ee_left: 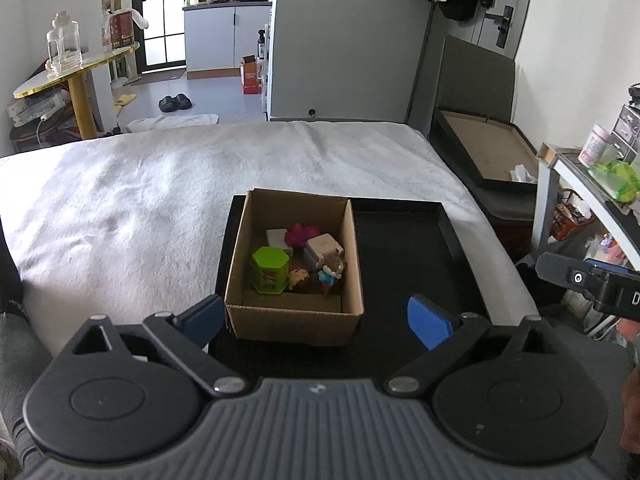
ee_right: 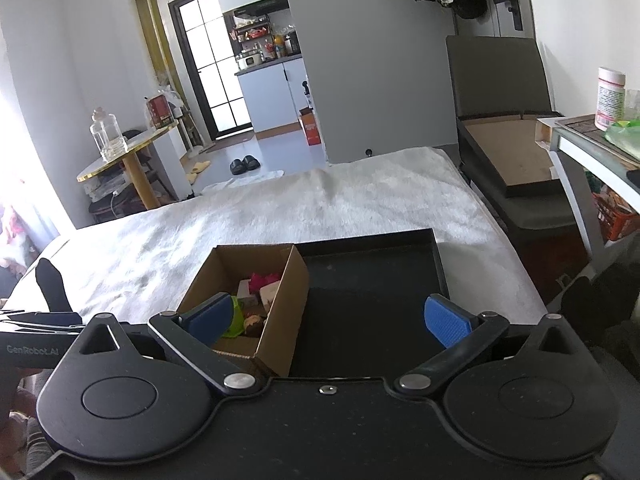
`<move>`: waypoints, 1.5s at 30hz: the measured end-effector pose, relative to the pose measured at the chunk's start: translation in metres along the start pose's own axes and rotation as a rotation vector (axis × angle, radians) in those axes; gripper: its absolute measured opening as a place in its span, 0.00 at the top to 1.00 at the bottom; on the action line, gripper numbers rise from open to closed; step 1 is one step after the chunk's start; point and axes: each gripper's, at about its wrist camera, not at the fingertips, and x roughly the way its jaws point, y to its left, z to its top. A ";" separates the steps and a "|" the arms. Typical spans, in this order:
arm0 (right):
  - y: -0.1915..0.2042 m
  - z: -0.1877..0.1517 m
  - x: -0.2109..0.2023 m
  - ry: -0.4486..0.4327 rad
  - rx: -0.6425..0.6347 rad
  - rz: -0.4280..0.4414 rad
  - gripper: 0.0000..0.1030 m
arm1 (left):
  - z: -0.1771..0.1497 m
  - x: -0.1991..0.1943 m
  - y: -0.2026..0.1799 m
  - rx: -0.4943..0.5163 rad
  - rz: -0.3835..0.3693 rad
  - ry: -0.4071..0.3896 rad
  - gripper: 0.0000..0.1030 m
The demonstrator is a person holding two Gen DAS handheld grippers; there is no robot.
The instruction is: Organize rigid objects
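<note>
With toys boxed (ee_left: pixel 296 264) — grippers (ee_left: pixel 316 320) agape, empty.

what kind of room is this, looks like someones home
Most likely a small studio flat: the black tray and cardboard box sit on a bed with a white blanket, a kitchen counter stands behind, and slippers lie on the floor.

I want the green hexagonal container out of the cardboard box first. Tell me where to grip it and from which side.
Grip the green hexagonal container by two opposite flat side faces near its top, coming straight down from above. It stands upright in the near-left corner of the cardboard box, whose walls block any sideways approach. The left tongs are open and closest, probably the better choice.
</note>
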 end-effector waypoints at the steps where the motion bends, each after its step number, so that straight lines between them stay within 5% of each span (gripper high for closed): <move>1: 0.001 0.001 -0.004 0.010 0.002 -0.006 0.00 | 0.000 -0.004 0.000 0.004 -0.002 -0.003 0.04; 16: 0.015 0.008 -0.045 0.059 -0.022 -0.122 0.00 | -0.003 -0.044 -0.008 0.069 -0.020 -0.027 0.04; 45: 0.023 -0.009 -0.069 0.105 -0.005 -0.158 0.00 | -0.023 -0.065 -0.009 0.108 -0.037 -0.019 0.04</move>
